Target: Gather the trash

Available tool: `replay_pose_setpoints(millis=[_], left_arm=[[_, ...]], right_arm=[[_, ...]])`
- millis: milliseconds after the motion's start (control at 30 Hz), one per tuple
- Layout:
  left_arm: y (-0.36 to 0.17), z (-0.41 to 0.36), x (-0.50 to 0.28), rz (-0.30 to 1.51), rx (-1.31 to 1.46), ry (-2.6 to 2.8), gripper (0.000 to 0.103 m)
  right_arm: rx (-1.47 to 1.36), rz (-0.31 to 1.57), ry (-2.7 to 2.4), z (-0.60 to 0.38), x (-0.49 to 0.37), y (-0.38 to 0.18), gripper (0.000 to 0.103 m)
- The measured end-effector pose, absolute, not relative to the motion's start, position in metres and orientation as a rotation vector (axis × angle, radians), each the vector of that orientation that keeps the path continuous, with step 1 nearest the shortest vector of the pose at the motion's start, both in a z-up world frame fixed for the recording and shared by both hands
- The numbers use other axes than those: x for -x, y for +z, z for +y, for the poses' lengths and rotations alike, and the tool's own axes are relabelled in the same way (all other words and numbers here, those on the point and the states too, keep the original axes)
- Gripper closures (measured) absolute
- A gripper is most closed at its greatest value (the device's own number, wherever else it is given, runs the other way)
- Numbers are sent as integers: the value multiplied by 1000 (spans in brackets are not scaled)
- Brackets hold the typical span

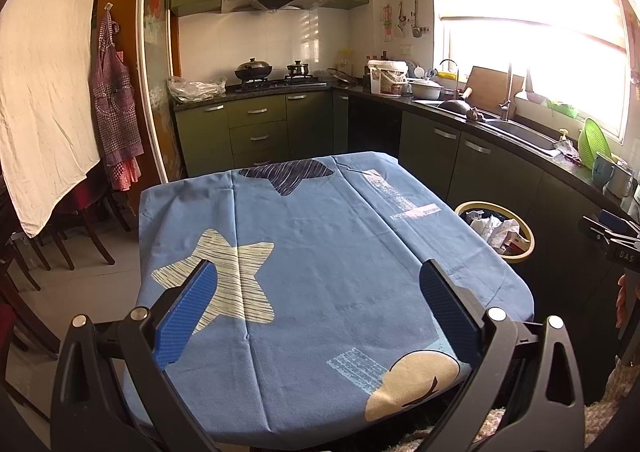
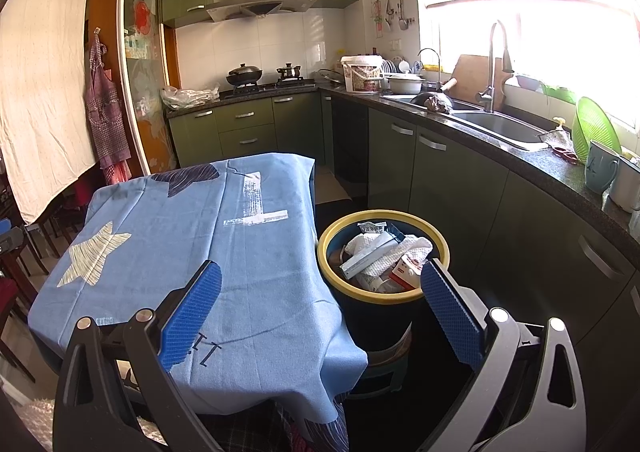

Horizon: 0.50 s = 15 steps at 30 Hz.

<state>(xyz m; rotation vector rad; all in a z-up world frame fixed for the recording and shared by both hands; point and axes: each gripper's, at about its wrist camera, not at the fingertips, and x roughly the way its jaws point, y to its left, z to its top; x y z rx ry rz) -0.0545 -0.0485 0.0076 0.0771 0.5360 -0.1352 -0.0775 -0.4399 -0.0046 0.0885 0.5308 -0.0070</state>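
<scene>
So both sets of tongs are spread wide with nothing between the blue pads: left tongs (image 1: 318, 292) hang over the blue star-print cloth on the bench (image 1: 320, 252), right tongs (image 2: 320, 296) sit off the bench's right edge. The thing that matters here is the bin (image 2: 438, 240), the dark one with the yellow rim, standing on the floor between the bench and the green cabinets. In the right wrist view it's pretty much dead ahead, at about 1 o'clock from the tongs and below them, with the right pad overlapping its near rim in the picture. From the left tongs it's way over at 2 o'clock, past the cloth's edge, so the right hand is clearly the nearer one. The trash (image 2: 384, 252) (crumpled white paper towel, a long flat carton lying slanted from about 8 to 2 o'clock, a small red and white box) is already sitting in the bin, piled near the rim. I can't spot any loose rubbish on the cloth in either view, so my guess is the collecting part is mostly done. If anything else turns up, the right side gets the short drop, while the left would have to cross the whole bench.
</scene>
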Motion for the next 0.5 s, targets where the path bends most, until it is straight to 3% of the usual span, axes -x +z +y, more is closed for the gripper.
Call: replay_pose_setpoints(millis=[500], left_arm=[[6,-50,50,553,-88,-135,7]], right_arm=[[-88,537,-5,-438,77,-9,5]])
